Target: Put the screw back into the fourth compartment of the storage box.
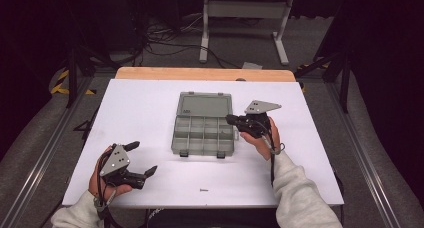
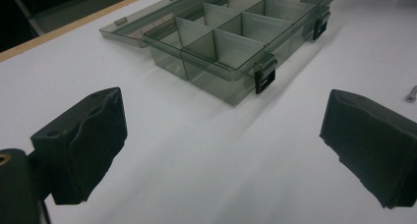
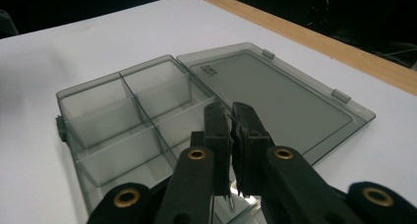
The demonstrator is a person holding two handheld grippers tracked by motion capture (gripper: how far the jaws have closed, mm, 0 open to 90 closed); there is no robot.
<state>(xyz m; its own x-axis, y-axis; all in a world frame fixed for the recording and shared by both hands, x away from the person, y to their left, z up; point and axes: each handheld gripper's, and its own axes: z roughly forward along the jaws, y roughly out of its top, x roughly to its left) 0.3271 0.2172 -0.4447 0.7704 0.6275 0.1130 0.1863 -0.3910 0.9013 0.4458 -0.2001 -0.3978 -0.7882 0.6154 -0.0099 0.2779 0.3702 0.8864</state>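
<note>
Right tool (image 1: 231, 120) is clamped on a small screw (image 3: 229, 200) over the open organiser box (image 1: 203, 133) at bench (image 1: 140, 108) centre. Left tool (image 1: 141, 159) gapes wide, holding nothing; 1 loose screw (image 1: 203, 190) lies near the front edge.

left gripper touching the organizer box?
Apart. Left gripper view: left gripper open, bare white table between its pads and the organizer box.

Both forearms wear light grey-white knit sleeves (image 1: 300, 193) with ribbed cuffs. Each hand holds a black two-jaw left gripper (image 1: 141, 159) or right gripper (image 1: 231, 120), topped by a flat grey three-cornered metal plate (image 1: 262, 107) drilled with small holes. Thin black cables (image 1: 272, 163) trail back along the wrists. The left gripper's fingertips (image 2: 81, 140) are blocky black rubber pads; brass-coloured rivets (image 3: 196, 154) stud the right gripper's black linkage arms.
</note>
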